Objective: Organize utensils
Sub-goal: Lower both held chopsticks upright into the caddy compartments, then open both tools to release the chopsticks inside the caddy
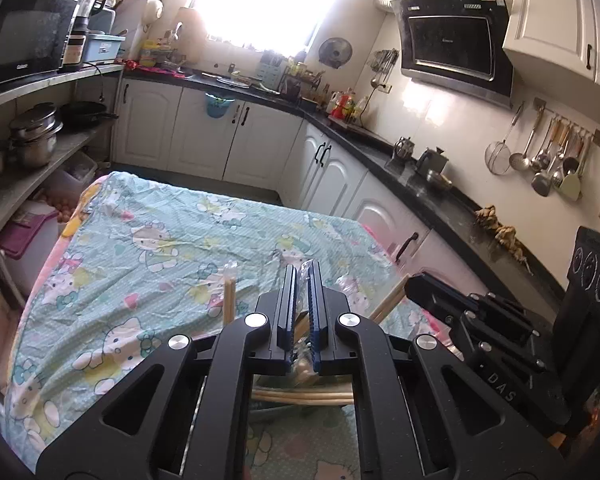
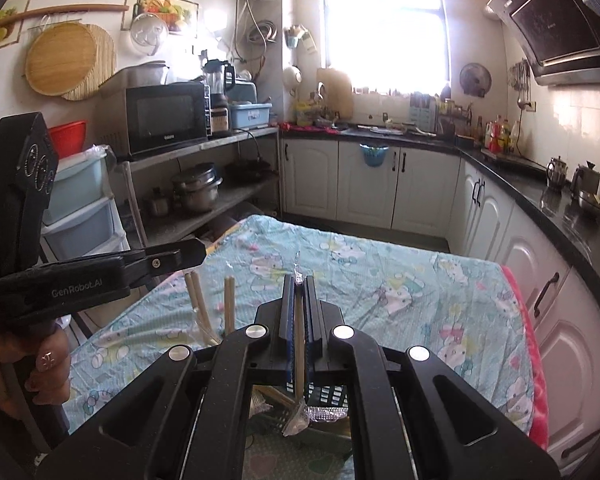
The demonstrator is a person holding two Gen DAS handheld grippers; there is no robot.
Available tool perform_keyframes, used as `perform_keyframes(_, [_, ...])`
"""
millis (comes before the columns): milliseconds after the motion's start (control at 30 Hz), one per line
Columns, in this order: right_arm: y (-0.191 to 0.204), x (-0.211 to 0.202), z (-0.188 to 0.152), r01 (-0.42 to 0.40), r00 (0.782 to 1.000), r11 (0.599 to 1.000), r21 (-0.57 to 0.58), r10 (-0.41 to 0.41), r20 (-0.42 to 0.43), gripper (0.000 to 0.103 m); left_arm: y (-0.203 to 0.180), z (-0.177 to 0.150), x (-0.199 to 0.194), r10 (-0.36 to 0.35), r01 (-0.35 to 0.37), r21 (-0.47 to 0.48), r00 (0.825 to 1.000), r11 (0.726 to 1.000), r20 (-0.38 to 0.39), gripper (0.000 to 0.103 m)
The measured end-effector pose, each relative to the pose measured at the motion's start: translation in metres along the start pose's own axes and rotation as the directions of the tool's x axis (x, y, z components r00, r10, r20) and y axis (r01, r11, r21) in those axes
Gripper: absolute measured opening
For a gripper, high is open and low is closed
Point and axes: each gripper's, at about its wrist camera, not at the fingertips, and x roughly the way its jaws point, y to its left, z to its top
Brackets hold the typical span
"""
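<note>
Grippers both clamped: we hold a wrapped utensil in the left gripper (image 1: 302, 280) and a wrapped wooden stick (image 2: 299, 320) in the right gripper (image 2: 299, 284), long axis toward 12 o'clock. Black holder (image 2: 326, 396) sits at 6 below our jaws, upright chopsticks (image 2: 198, 304) at 10. Tablecloth (image 2: 420, 280) open ahead; edge at 3.

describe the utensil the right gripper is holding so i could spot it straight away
On the table under the cartoon-cat cloth, look at the right gripper. Pinched upright between its blue pads is a wrapped wooden utensil. Unlike the bare chopsticks standing nearby, it sits in crinkly clear plastic.
</note>
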Motion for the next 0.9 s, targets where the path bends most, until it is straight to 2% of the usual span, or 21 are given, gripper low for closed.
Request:
perform_keyframes(100, [-0.001,0.002,-0.003,0.001,1.0,1.0,0.006,-0.001,-0.012,0.006,0.001,-0.004,0.003,0.018,-0.018,0.011,1.0,1.0,-0.01,0.002])
perform_keyframes(167, [-0.002,0.001,-0.004,0.001,1.0,1.0,0.014,-0.001,-0.013,0.019,0.002,-0.007,0.003,0.029,-0.028,0.02,0.999,0.999,-0.016,0.002])
perform_keyframes(200, [-0.003,0.001,-0.005,0.0,1.0,1.0,0.019,0.0,-0.012,0.022,0.001,-0.009,0.002,0.034,-0.034,0.027,0.999,0.999,-0.018,0.005])
perform_keyframes(300, [-0.004,-0.002,-0.007,0.001,1.0,1.0,0.027,-0.001,-0.011,0.024,0.0,-0.011,-0.001,0.052,-0.051,0.041,0.999,0.998,-0.014,0.02])
perform_keyframes(367, [-0.005,-0.005,-0.008,-0.002,1.0,0.999,0.033,0.002,-0.007,0.03,-0.001,-0.012,-0.004,0.061,-0.061,0.054,0.998,0.997,-0.008,0.023])
perform_keyframes(467, [-0.007,-0.012,-0.009,-0.005,1.0,0.999,0.042,0.005,0.0,0.036,-0.002,-0.011,-0.01,0.074,-0.074,0.062,0.997,0.995,0.0,0.037])
perform_keyframes(533, [-0.007,-0.017,-0.009,-0.008,1.0,0.999,0.048,0.008,0.006,0.041,-0.003,-0.011,-0.015,0.085,-0.086,0.063,0.996,0.994,0.009,0.041])
perform_keyframes(600, [-0.007,-0.023,-0.01,-0.01,1.0,0.999,0.05,0.009,0.015,0.044,-0.004,-0.011,-0.021,0.093,-0.094,0.064,0.995,0.994,0.022,0.051])
perform_keyframes(733, [-0.009,-0.038,-0.01,-0.012,0.999,0.998,0.059,0.01,0.04,0.052,-0.009,-0.008,-0.034,0.103,-0.107,0.068,0.993,0.992,0.052,0.063])
perform_keyframes(800, [-0.01,-0.047,-0.01,-0.014,0.998,0.997,0.07,0.011,0.055,0.056,-0.012,-0.008,-0.043,0.112,-0.116,0.069,0.991,0.991,0.069,0.073])
perform_keyframes(900, [-0.012,-0.06,-0.01,-0.016,0.997,0.997,0.08,0.01,0.076,0.061,-0.016,-0.007,-0.055,0.117,-0.123,0.069,0.989,0.99,0.087,0.081])
